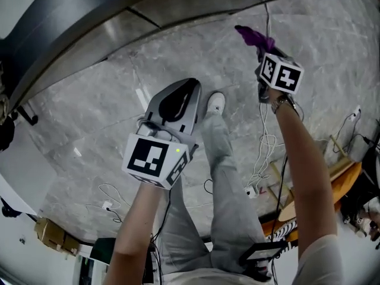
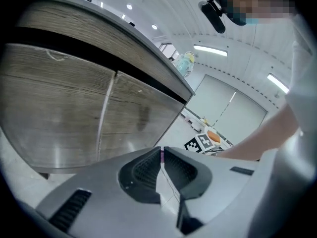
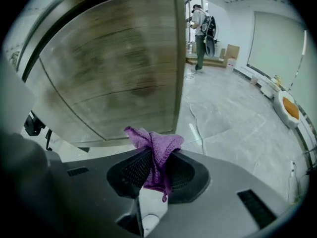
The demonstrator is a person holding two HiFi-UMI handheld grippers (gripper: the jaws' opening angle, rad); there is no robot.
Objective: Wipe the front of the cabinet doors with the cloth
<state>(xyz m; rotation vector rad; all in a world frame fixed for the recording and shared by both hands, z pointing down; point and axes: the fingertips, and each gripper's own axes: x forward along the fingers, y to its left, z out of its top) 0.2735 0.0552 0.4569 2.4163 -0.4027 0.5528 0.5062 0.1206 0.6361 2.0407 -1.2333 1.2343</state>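
A purple cloth [image 3: 155,151] is pinched between the jaws of my right gripper [image 3: 157,157], bunched above them with a tail hanging below. In the head view that gripper [image 1: 259,51] is held up close to the cabinet with the cloth [image 1: 254,37] at its tip. The wood-grain cabinet doors [image 3: 114,63] fill the right gripper view just ahead of the cloth; I cannot tell whether it touches them. My left gripper [image 1: 173,104] hangs lower and to the left, away from the cloth. Its jaws [image 2: 161,155] are shut with nothing in them, facing two doors [image 2: 59,113] under a dark countertop.
White cables [image 1: 264,141] trail over the grey marble floor by my leg and white shoe [image 1: 215,103]. Wooden boards and clutter [image 1: 338,171] lie at the right, a cardboard box [image 1: 50,233] at the lower left. Another person [image 3: 200,29] stands far off.
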